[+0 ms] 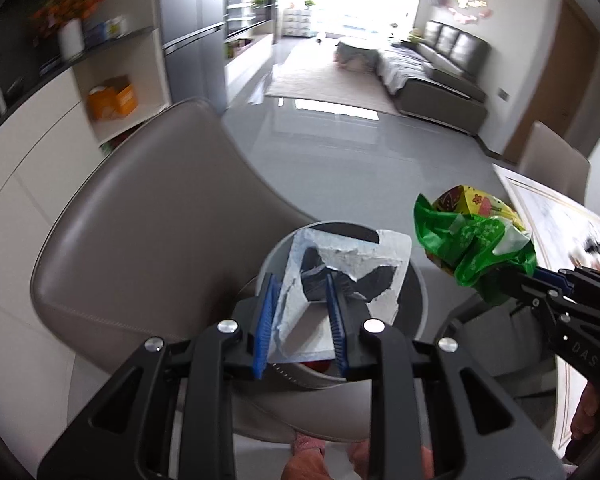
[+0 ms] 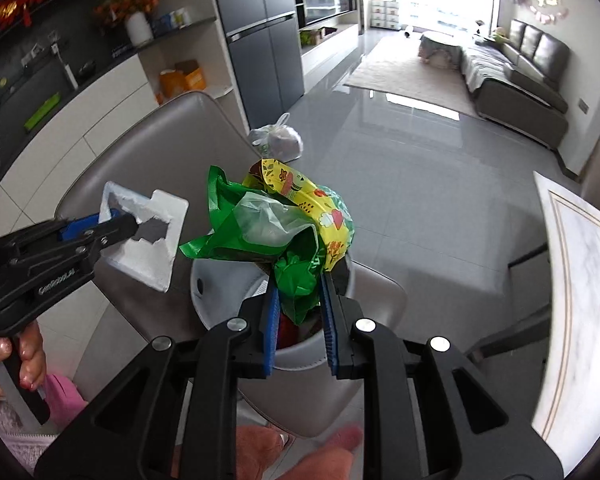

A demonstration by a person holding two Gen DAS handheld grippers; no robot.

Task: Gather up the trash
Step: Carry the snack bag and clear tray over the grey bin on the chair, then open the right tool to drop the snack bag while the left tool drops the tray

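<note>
Step in hand looks like the drop into the bin: two chairs are in view, the big taupe chair (image 1: 140, 216) at left behind the bin and a second chair (image 1: 555, 156) far right, one marble table (image 2: 579, 280) at right, one grey trash bin (image 1: 413, 304) near centre on the floor, one tied plastic bag (image 2: 278, 140) lying farther off on the floor. Left gripper (image 1: 300, 320) is clamped tight on one torn white tray (image 1: 355, 264), held right above the bin mouth. Right gripper (image 2: 300, 320) is pinched shut on one crumpled bundle of green and yellow wrappers (image 2: 284, 224), also over the bin. To do it well, each piece should be centred over the opening before release, lowered closer so the light wrappers cannot drift, jaws opened one at a time, tray first since it is wide and could catch the rim.
</note>
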